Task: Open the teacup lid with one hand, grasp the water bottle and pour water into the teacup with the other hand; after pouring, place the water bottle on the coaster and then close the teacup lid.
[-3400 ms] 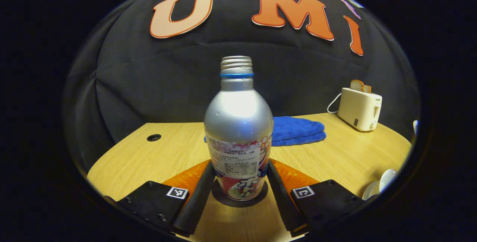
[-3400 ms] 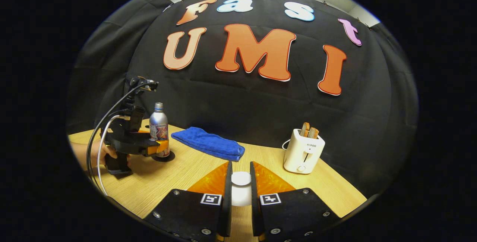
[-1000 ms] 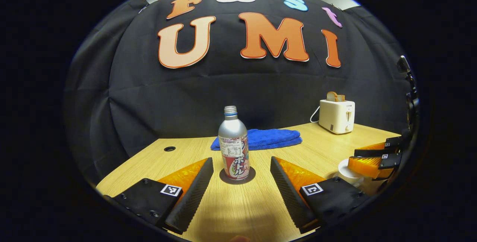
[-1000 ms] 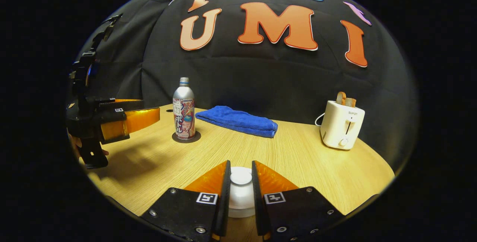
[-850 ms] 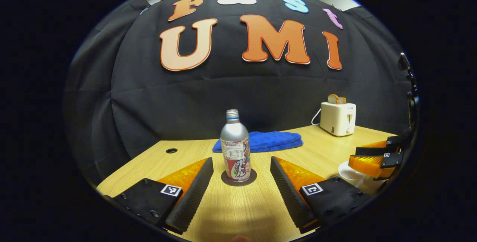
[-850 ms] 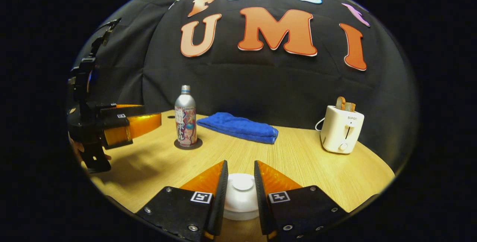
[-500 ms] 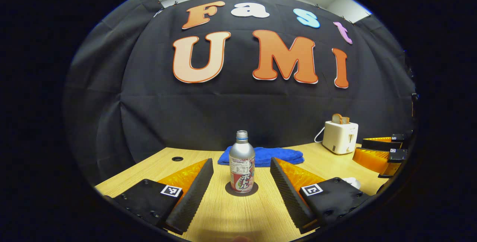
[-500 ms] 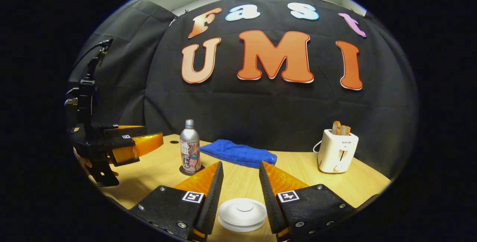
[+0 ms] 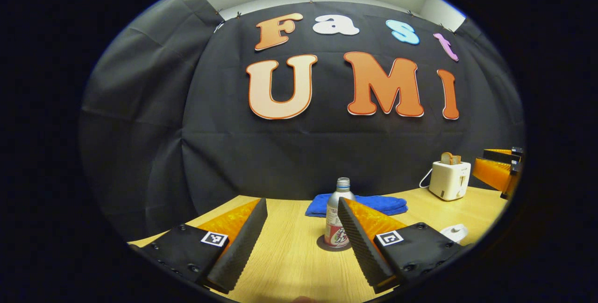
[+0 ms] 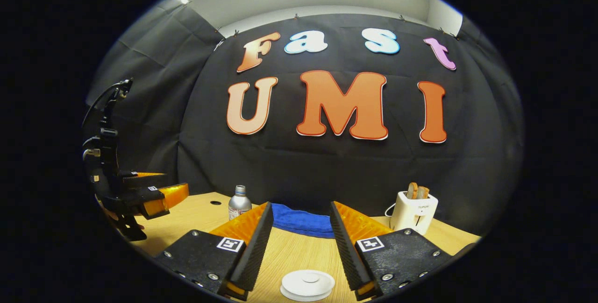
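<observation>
Left gripper view: camera sits above the wooden table (image 9: pixel 289 256), facing the back wall, looking out between its own 2 fingers. Water bottle (image 9: pixel 337 214) at mid-distance, toaster (image 9: pixel 449 179) far right, right gripper (image 9: pixel 497 172) at right edge.

Right gripper view: camera above the table, facing the same wall, teacup lid (image 10: pixel 308 284) close below. Left gripper (image 10: pixel 154 198) at left edge.

Shared: table, bottle, blue towel (image 10: pixel 299 221), toaster; each view catches the other gripper.

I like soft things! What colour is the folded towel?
Blue. The towel shows best in the left gripper view.
</observation>
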`<state>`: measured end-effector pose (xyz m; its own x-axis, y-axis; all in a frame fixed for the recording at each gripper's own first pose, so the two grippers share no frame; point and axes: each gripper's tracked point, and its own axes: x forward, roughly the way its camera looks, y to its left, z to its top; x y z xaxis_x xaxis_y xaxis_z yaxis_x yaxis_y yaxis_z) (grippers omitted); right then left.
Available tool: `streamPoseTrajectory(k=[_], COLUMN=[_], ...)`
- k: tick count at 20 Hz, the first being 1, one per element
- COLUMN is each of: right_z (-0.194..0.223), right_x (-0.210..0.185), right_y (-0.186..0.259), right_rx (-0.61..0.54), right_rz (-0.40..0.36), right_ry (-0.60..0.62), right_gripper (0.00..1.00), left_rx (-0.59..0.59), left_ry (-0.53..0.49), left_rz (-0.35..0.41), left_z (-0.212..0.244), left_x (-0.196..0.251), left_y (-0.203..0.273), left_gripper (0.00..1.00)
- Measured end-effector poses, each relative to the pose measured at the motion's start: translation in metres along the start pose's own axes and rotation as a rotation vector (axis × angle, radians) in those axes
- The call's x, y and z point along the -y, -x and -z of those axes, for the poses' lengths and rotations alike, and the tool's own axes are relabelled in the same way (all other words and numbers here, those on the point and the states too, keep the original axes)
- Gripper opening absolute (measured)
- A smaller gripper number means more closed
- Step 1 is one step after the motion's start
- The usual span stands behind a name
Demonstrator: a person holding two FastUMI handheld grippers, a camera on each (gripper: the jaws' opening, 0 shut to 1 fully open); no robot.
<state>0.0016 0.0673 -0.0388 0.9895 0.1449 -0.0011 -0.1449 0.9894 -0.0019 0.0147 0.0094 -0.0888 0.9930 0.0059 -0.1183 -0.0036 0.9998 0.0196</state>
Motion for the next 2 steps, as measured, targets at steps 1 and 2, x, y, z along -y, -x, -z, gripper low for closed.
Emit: streamPoseTrajectory(k=[1,2], right_z=[0.0022,0.0047], right_x=[-0.0013,-0.0037], right_y=[-0.0002,-0.0009], right_rx=[-0.005,-0.011], right_rz=[0.001,-0.002], right_ry=[0.004,0.002], right_gripper=[0.74,0.74], left_rx=[0.003,0.006], left_ry=[0.0,-0.001], left_rz=[-0.002,-0.004], left_z=[-0.0015,-0.002], left_x=[-0.0015,-0.0023], left_y=[0.002,0.0054], left_gripper=[0.95,0.95])
